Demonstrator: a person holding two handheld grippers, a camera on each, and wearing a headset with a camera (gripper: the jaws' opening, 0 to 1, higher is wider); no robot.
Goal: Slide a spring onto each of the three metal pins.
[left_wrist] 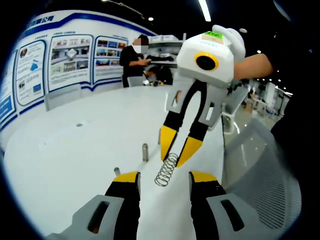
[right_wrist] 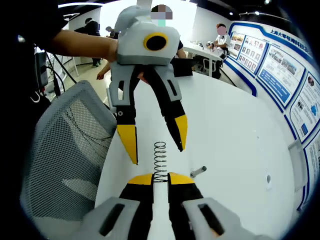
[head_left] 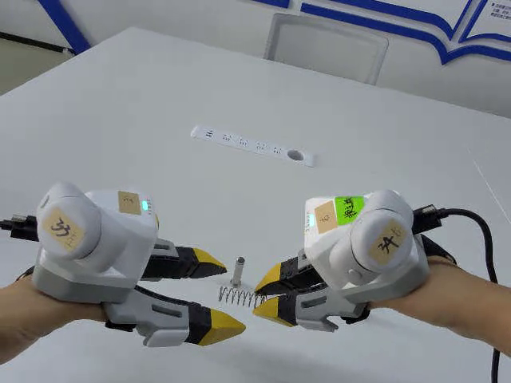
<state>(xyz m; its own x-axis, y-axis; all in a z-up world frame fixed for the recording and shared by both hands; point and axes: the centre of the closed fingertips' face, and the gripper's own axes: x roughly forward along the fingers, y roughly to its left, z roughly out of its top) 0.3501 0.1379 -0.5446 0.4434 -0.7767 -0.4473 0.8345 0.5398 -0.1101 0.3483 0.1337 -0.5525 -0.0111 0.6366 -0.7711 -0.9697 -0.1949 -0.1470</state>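
A thin metal spring (head_left: 239,297) hangs level just above the white table (head_left: 160,128), between the two grippers. My right gripper (head_left: 266,295) is shut on one end of the spring (right_wrist: 160,161), seen in its own view pinched between its yellow tips (right_wrist: 161,179). My left gripper (head_left: 219,291) stands open, its jaws either side of the spring's free end (left_wrist: 166,170) without touching it. One short metal pin (head_left: 238,271) stands upright just behind the spring. The left gripper view shows that pin (left_wrist: 145,151) and a second pin (left_wrist: 117,171) closer to its jaws.
A white power strip (head_left: 251,145) lies mid-table, and a grey chair (head_left: 326,46) stands at the far edge. A mesh chair (right_wrist: 70,150) sits close behind the near edge. A black cable (head_left: 481,239) trails from the right gripper. People stand in the background.
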